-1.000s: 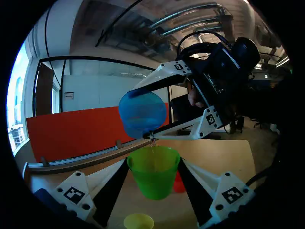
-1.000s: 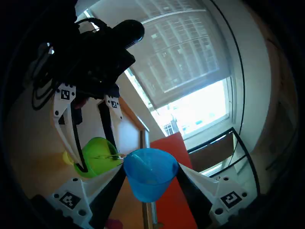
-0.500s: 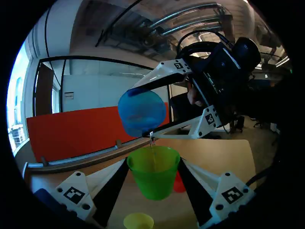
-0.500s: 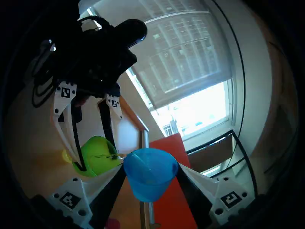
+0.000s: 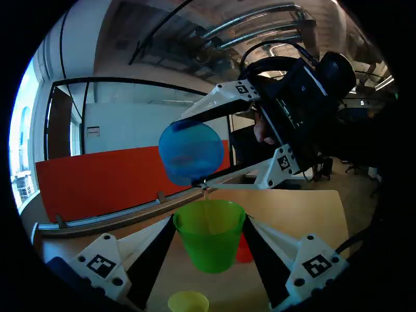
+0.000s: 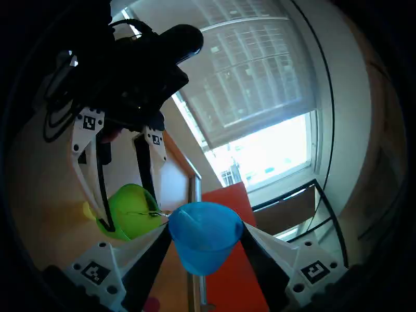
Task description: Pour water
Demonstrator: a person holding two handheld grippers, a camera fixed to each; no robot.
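While my left gripper clamps the green cup between both fingers, upright above the table, my right gripper is clenched on the blue cup, a finger pressing each side.

In the left gripper view the blue cup hangs just above the green cup's mouth and a little to its left. It is tipped far over, with its rim at the low edge. A thin stream of water runs from that low edge down into the green cup. The two cups are close but apart. A hand holds the right gripper's dark body farther back.

Below the green cup a yellow cup stands on the table. A red thing peeks out just behind the green cup's right side; I cannot tell what it is. A red panel runs beyond the table's far edge.

In the right gripper view I see the blue cup's open mouth. The green cup, held in my left fingers, sits just beside its rim on the left, and a bright window lies beyond.
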